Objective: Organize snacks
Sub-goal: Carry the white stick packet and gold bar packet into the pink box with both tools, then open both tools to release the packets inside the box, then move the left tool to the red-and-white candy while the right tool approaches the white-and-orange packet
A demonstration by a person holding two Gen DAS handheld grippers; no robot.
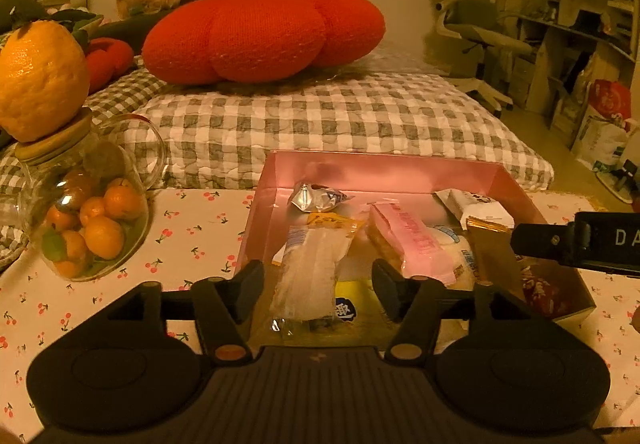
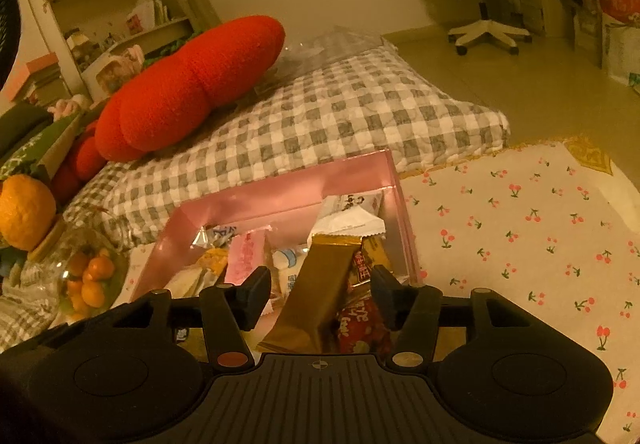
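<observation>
Left wrist view, left to right: round glass jar of small oranges on the cherry-print tablecloth; shallow pink cardboard box holding the wrapped snacks. The left gripper is spread, a clear-wrapped white snack lying untouched between its fingers. Right wrist view: the right gripper is likewise spread over the box, a long gold-foil bar lying between its fingers without pad contact.

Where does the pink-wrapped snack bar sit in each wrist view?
Left wrist: pink-wrapped snack bar right of centre in the pink box, just beyond the right finger.
Right wrist: same bar left of centre, above the left finger.
Shared landmark: red cushion on the checked quilt.
</observation>
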